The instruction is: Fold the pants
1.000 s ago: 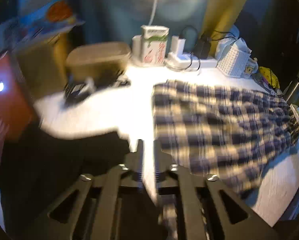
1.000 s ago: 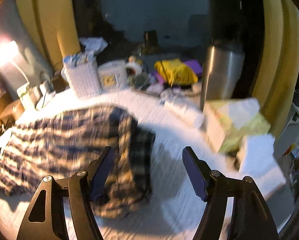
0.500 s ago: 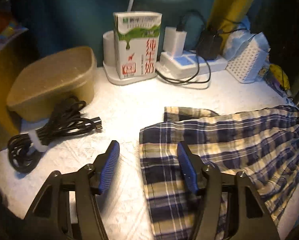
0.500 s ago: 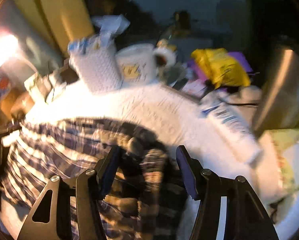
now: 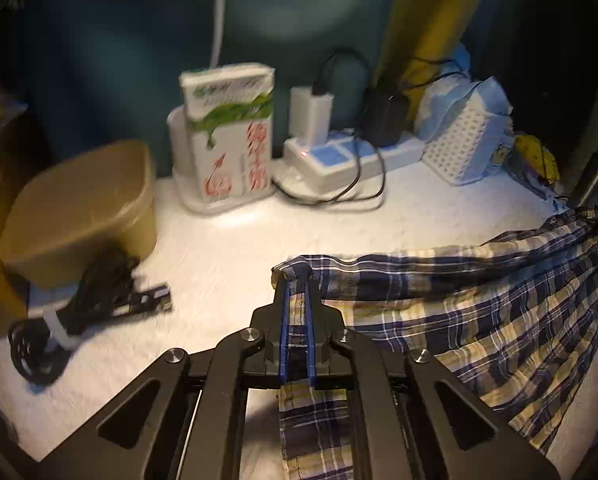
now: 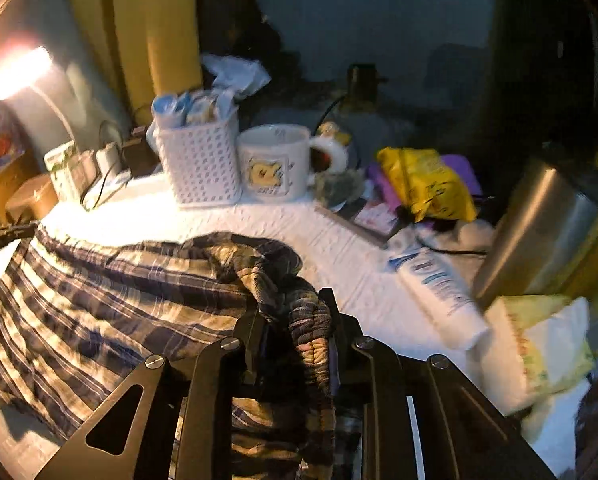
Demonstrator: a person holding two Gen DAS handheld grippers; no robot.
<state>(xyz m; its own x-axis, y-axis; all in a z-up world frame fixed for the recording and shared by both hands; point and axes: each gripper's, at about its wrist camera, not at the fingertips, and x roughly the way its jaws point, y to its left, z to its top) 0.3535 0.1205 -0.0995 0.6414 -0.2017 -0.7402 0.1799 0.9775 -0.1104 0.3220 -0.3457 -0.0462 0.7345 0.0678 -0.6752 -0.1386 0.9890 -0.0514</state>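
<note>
Gripping plaid pants point(image 5: 479, 320); milk carton point(image 5: 229, 136) w/ red Chinese script, unreadable.

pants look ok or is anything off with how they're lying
The pants aren't flat: the waistband end is bunched into a thick wad in the right gripper, whose fingers have just closed on it. The left gripper pinches a leg hem, and the cloth sags between the two.
</note>
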